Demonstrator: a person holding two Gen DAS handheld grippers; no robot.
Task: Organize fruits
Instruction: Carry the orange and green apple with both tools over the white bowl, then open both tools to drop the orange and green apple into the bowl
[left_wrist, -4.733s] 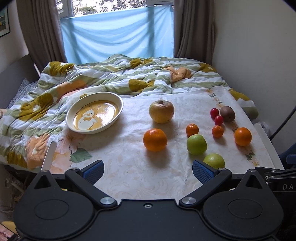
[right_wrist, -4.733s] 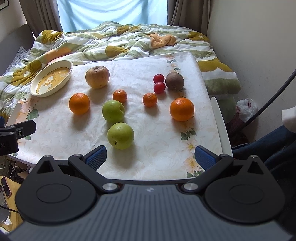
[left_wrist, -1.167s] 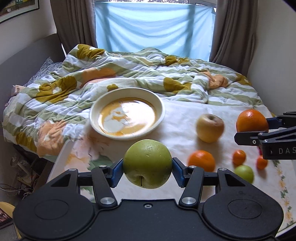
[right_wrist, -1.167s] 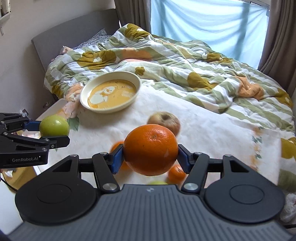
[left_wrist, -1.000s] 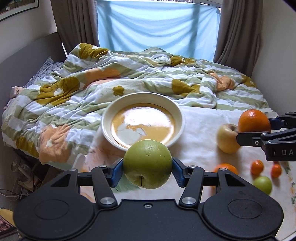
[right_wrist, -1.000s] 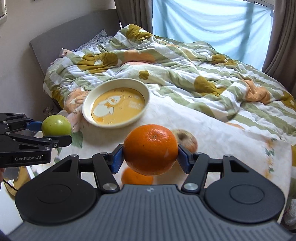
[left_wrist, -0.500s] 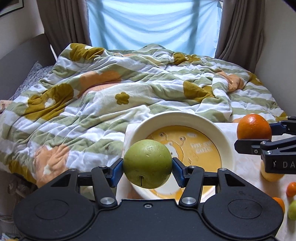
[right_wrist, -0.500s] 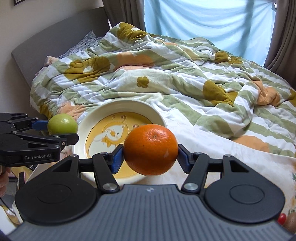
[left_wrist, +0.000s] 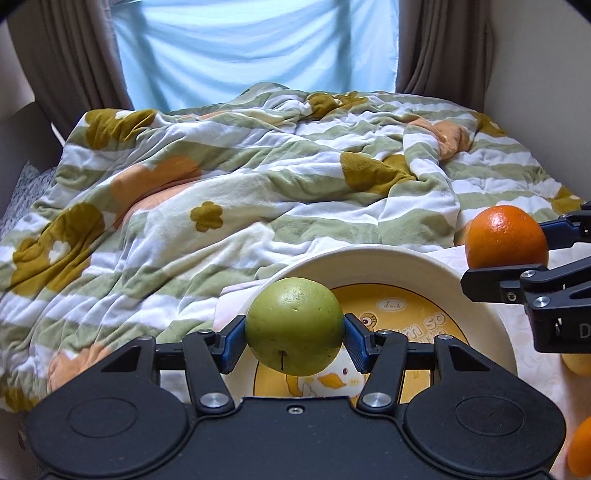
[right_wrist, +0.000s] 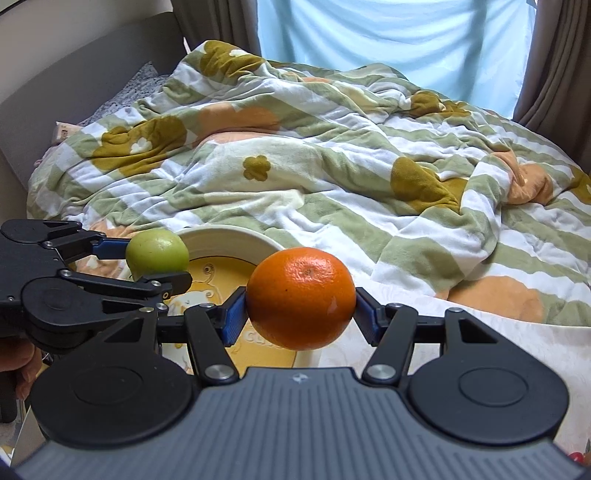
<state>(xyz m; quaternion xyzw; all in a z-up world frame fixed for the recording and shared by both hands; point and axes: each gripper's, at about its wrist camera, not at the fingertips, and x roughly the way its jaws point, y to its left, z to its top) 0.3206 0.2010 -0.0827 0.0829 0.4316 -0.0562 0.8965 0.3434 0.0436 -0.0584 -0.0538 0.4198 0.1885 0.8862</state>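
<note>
Blanket (left_wrist: 229, 192) in green and white stripes with mustard flowers fills the far left and the whole back of both views, rumpled on the bed below a pale blue window covering (left_wrist: 258, 48) flanked by brown curtains (left_wrist: 70, 59). Nearer, the left gripper (left_wrist: 295, 334) has its jaws clenched on a green apple (left_wrist: 294, 325), blue pads (left_wrist: 232, 341) pressed to either flank and the stem end turned toward the camera; the apple hangs above the near-left rim of a cream bowl (left_wrist: 388, 258) whose yellow floor carries a cartoon print (some lettering shows, but too little to read whole). From the right wrist view the same apple (right_wrist: 157, 253) sits at the left rim of the bowl (right_wrist: 229, 234), with the left gripper (right_wrist: 147, 262) reaching in from the left edge. To the right, the right gripper (right_wrist: 301, 312) is clamped on an orange (right_wrist: 301, 297), which is held above the bowl's right side over the pale patterned tabletop (right_wrist: 498, 339). In the left wrist view that orange (left_wrist: 506, 236) floats just past the bowl's far-right rim, gripped by the right gripper (left_wrist: 524, 254). At the far right edge, a yellowish fruit (left_wrist: 578, 363) peeks from under the gripper and another orange fruit (left_wrist: 581, 446) lies low on the tabletop (left_wrist: 532, 354), both cut off by the frame.
</note>
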